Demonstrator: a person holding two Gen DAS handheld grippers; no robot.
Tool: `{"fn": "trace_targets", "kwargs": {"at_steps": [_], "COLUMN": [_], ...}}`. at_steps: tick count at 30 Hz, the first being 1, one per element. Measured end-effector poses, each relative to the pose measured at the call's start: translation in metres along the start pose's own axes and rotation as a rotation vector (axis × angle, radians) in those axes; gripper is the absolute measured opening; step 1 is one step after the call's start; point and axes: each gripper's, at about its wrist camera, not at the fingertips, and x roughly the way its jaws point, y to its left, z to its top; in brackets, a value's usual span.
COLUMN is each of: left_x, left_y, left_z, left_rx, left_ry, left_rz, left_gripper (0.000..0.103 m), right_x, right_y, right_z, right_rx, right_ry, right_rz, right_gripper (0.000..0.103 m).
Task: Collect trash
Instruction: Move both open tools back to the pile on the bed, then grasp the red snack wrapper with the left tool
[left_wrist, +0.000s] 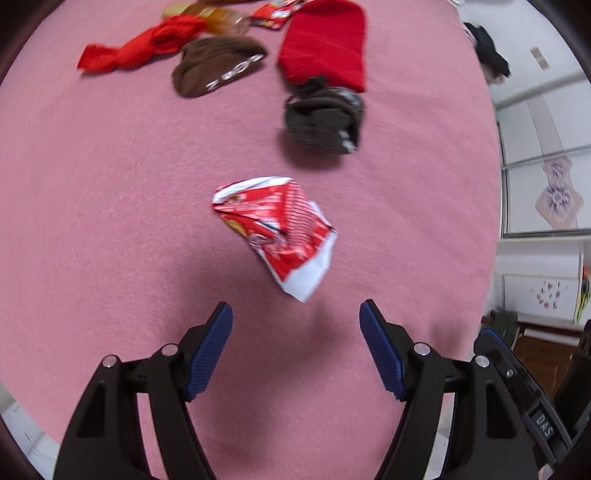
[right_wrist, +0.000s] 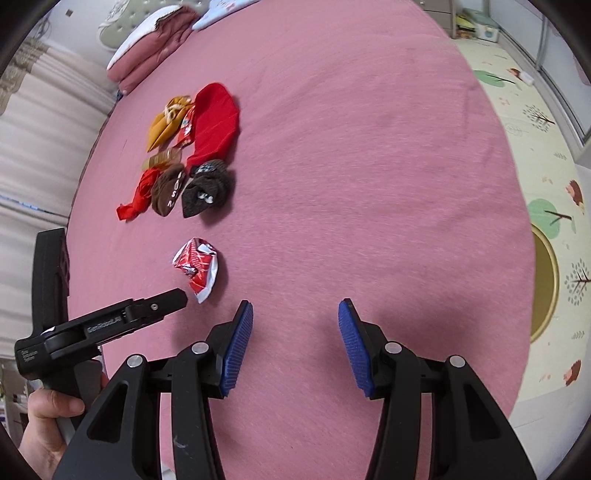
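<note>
Hovering over a pink bedspread, the left gripper stands with its blue-padded fingers spread wide and nothing between them. Just beyond its tips lies a crumpled red-and-white wrapper, flat on the cover and apart from both pads. In the right wrist view the same wrapper sits just ahead of the left tool's black finger, which reaches in from the lower left edge, with the person's left hand gripping its handle.

To the wrapper's right, the right gripper also hangs wide open and empty, over bare bedspread.

Farther up the bed from the wrapper, a dark knitted sock lies bunched, with a red cloth touching it behind. To the left of these are a brown sock with white lettering and a twisted red fabric piece. Behind them, partly cut off by the frame, lie a second red printed wrapper and a gold-toned packet. The right wrist view shows a mustard-yellow cloth at the far end of the cluster.

Folded pink bedding is stacked at the head of the bed, and a patterned play mat covers the floor alongside.
</note>
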Motion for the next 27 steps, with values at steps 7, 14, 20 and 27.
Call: {"fn": "trace_targets", "kwargs": {"at_steps": [7,14,20,27], "left_x": [0.024,0.05,0.047,0.024], "left_y": [0.01,0.009,0.024,0.061], "left_z": [0.025,0.052,0.062,0.075], "left_rx": [-0.035,-0.066,-0.092,-0.112], "left_ry": [0.011,0.038,0.036,-0.001], "left_rz": [0.014,0.032,0.013,-0.021], "left_gripper": [0.071,0.068,0.036,0.031], "right_x": [0.025,0.043,0.059,0.083], "right_y": [0.011,0.02,0.033,0.061], "right_z": [0.019,0.038,0.054,0.074], "right_rx": [-0.009,-0.02,-0.027,-0.049], "right_ry": [0.026,0.038,0.049,0.061], "right_rz": [0.006,0.007,0.014,0.036], "right_gripper": [0.048,0.048,0.048,0.048]}}
